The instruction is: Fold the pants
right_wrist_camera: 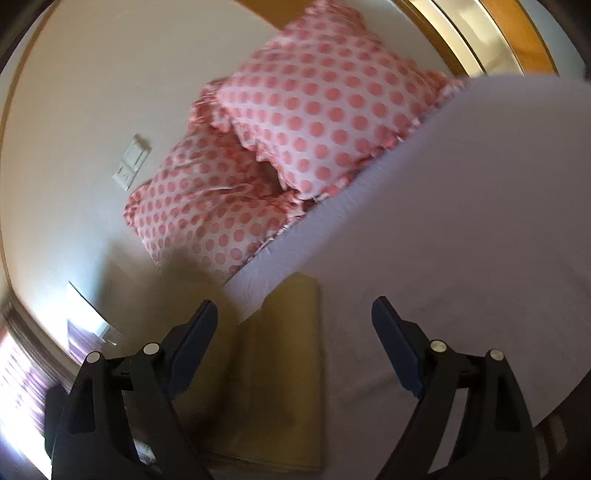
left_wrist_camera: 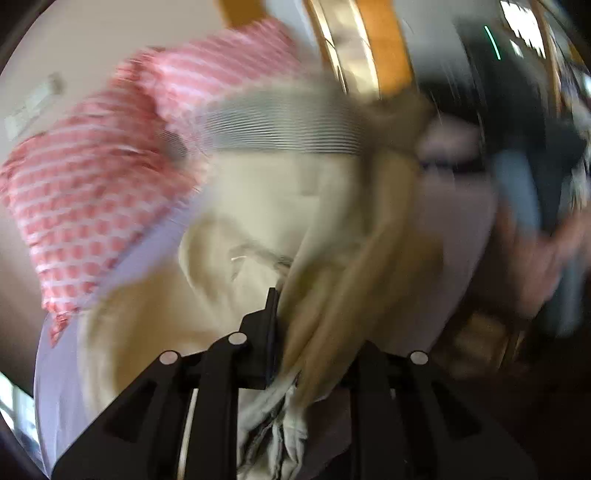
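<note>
Left gripper (left_wrist_camera: 280, 328): jaws pinched on a bunch of beige pants (left_wrist_camera: 295, 206); one dark finger (left_wrist_camera: 271, 314) shows, the other hidden under cloth.
Pants: lifted and hanging in a bundle from the left gripper, ribbed waistband (left_wrist_camera: 288, 129) stretched across the upper middle; heavily motion-blurred, fold state cannot be told.
Left view surroundings: polka-dot pillows (left_wrist_camera: 92, 177) to the left behind the pants, lilac bedsheet (left_wrist_camera: 66, 369) at lower left, blurred hand and blue sleeve (left_wrist_camera: 524, 221) at right edge.
Folded beige cloth (right_wrist_camera: 280, 369): flat rectangle lying at the near left edge of the bed, just beside the mattress edge, between the right gripper's fingers in view; whether it is another garment cannot be told.
Right gripper (right_wrist_camera: 295, 325): jaws spread wide, nothing between them, above the folded cloth, not touching it.
Bed (right_wrist_camera: 461, 221): lilac sheet, wide bare stretch across middle and right side.
Pillows (right_wrist_camera: 325, 122): two pink-dotted pillows stacked at the far left corner of the bed, against the wall, well apart from the folded cloth.
Wall (right_wrist_camera: 74, 129): cream, with light switch plates (right_wrist_camera: 132, 162) left of the pillows.
Far right corner: wooden door frame (right_wrist_camera: 480, 33).
</note>
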`<state>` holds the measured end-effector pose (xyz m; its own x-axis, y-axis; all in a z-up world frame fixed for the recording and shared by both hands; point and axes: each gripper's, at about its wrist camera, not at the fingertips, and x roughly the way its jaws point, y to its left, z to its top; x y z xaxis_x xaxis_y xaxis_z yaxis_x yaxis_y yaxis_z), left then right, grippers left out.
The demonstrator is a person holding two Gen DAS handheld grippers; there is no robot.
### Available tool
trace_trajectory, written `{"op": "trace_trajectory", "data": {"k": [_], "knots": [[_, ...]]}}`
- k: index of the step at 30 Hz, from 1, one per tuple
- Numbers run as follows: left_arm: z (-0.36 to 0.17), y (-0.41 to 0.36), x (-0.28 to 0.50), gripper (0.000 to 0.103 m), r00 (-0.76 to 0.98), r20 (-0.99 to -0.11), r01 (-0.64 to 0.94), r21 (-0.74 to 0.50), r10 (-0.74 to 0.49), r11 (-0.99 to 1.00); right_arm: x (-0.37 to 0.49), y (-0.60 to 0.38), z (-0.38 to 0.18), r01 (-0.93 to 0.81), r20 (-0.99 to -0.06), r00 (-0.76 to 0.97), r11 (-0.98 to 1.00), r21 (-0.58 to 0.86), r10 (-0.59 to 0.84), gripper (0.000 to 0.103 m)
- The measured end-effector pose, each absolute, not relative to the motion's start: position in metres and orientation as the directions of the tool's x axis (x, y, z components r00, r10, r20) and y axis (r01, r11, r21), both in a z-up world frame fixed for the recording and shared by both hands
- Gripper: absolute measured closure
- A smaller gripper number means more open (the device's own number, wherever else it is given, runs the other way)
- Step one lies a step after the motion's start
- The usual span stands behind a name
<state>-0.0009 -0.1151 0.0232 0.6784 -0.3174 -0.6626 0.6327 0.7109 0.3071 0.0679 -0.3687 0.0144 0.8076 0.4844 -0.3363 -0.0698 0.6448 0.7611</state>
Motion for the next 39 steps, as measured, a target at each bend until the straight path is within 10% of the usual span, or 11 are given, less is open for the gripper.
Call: {"op": "trace_trajectory", "data": {"k": [6,12,19,24,27,34,35,37,39], "knots": [[0.023,-0.099,-0.007,0.085,0.638,-0.67,0.653,0.211,-0.379,0.727,0.111,-0.349,0.008,-0.083,-0.437,0.67,0.646,0.759,0.6,0.016],[0.056,0.006,0.016,0.027,0.545,-0.642,0.541,-0.222,-0.539,0.811,0.137,-0.319,-0.001,-0.114,-0.572,0.562,0.741,0.662,0.597,0.036],[0.058,0.095,0.043,0.017,0.364,-0.499,0.524,-0.588,-0.786,0.616,0.149,-0.311,-0.006,-0.158,-0.557,0.525,0.717,0.679,0.644,0.046],[0.057,0.106,0.059,0.007,0.583,-0.669,0.338,-0.317,-0.461,0.886,0.148,-0.307,-0.004,-0.201,-0.564,0.511,0.728,0.655,0.648,0.045],[0.034,0.104,0.094,0.008,0.504,-0.754,0.258,-0.333,-0.421,0.907,0.153,-0.308,-0.006,-0.228,-0.54,0.478,0.691,0.686,0.693,0.047],[0.031,0.085,0.133,0.015,0.414,-0.79,0.275,-0.364,-0.452,0.89,0.166,-0.322,-0.023,-0.181,-0.477,0.371,0.566,0.804,0.797,0.088],[0.032,0.086,0.137,0.024,0.42,-0.783,0.269,-0.376,-0.459,0.887,0.167,-0.322,-0.023,-0.17,-0.471,0.366,0.555,0.814,0.803,0.089],[0.031,0.094,0.151,0.081,0.411,-0.78,0.235,-0.41,-0.473,0.881,0.171,-0.321,-0.017,-0.173,-0.454,0.362,0.537,0.826,0.814,0.091],[0.035,0.102,0.163,0.093,0.403,-0.759,0.208,-0.469,-0.512,0.859,0.179,-0.318,-0.003,-0.196,-0.449,0.369,0.54,0.819,0.814,0.091]]}}
